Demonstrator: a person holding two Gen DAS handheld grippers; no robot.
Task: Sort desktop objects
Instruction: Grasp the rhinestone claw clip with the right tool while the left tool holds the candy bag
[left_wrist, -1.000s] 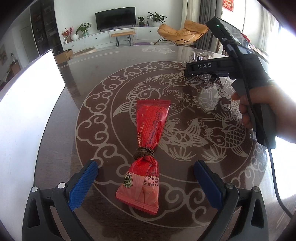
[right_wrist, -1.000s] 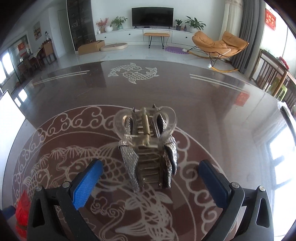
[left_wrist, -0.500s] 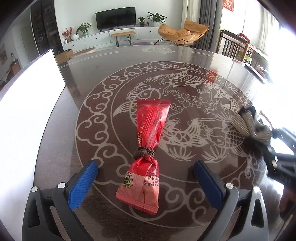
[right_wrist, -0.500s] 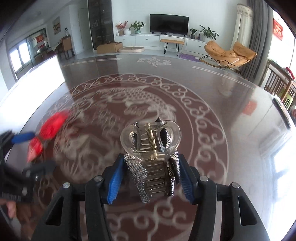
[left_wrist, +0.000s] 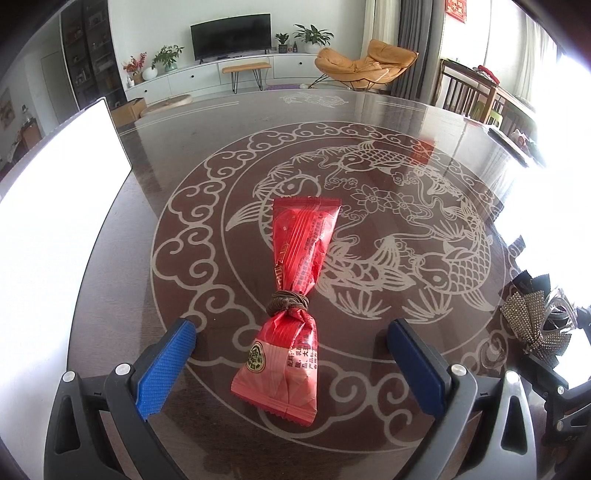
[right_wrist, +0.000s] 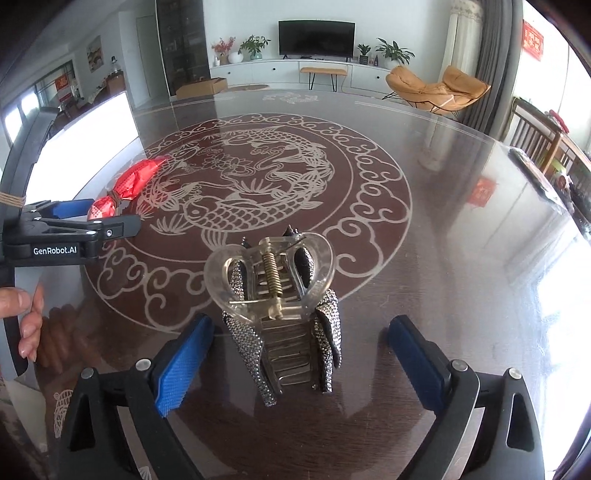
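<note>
A red snack packet (left_wrist: 295, 295), tied at its waist with a brown hair band (left_wrist: 287, 302), lies on the dark table between the open jaws of my left gripper (left_wrist: 291, 354). A rhinestone hair claw clip (right_wrist: 280, 314) stands on the table between the open jaws of my right gripper (right_wrist: 299, 354), not touched by the pads. The clip also shows at the right edge of the left wrist view (left_wrist: 535, 325). The packet (right_wrist: 125, 188) and my left gripper (right_wrist: 74, 221) show at the left of the right wrist view.
The round dark table (left_wrist: 369, 147) has a fish pattern under glass. A bright white panel (left_wrist: 55, 221) stands along its left side. A dark flat object (right_wrist: 543, 181) lies near the table's far right edge. A living room lies beyond.
My right gripper carried the clip toward the near right of the table, set it down and opened. The left gripper and the packet have not moved.
</note>
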